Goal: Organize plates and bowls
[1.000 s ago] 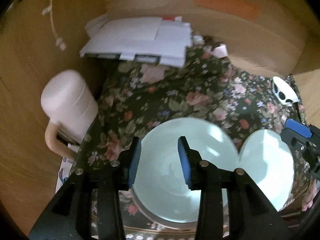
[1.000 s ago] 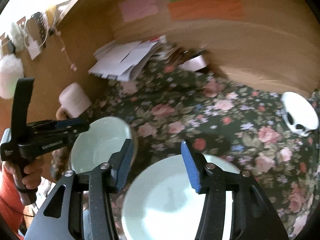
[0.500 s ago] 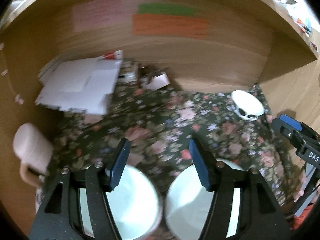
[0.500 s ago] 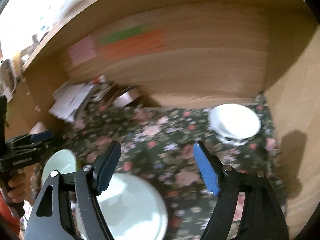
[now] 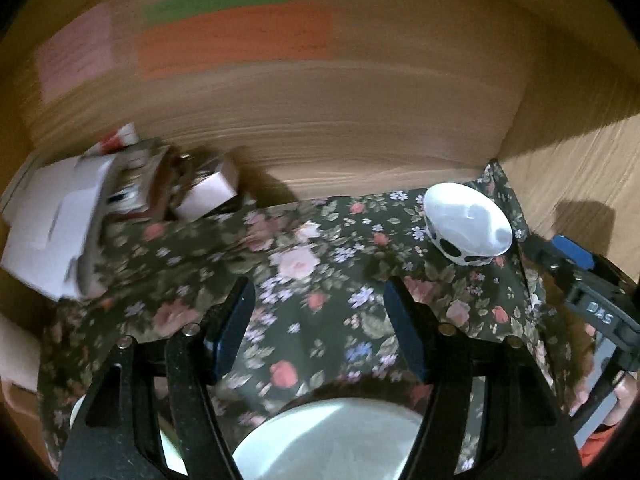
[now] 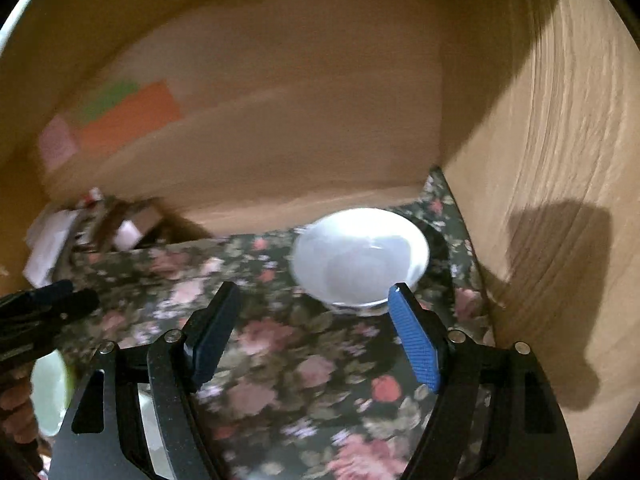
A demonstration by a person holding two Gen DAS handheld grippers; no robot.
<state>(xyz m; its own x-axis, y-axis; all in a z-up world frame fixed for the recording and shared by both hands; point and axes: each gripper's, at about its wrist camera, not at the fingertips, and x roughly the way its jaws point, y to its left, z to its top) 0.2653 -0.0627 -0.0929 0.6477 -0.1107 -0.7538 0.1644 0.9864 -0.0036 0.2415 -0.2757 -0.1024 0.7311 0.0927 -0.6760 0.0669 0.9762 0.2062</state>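
My left gripper [image 5: 318, 312] hovers over the floral cloth [image 5: 320, 264], its jaws opening with nothing between them. Just below it lies a pale green plate [image 5: 332, 440], and a sliver of the pale green bowl [image 5: 78, 410] shows behind its left finger. A white bowl with black spots [image 5: 468, 224] stands at the back right corner. My right gripper [image 6: 314, 320] is open and empty, and the white bowl [image 6: 360, 256] sits upright just ahead of its right fingertip. The pale green bowl [image 6: 48, 388] is at the left edge of the right wrist view, partly hidden.
Wooden walls close in the back and right side [image 6: 560, 160]. White papers and small boxes [image 5: 60, 232] are piled at the back left. A pink mug [image 5: 14, 352] stands at the left edge. Each gripper shows at the edge of the other's view, held by a hand.
Both grippers have swung right, off the pale green bowl and plate, and their jaws have widened. The left one let go of the green bowl's rim. The white bowl is now much closer.
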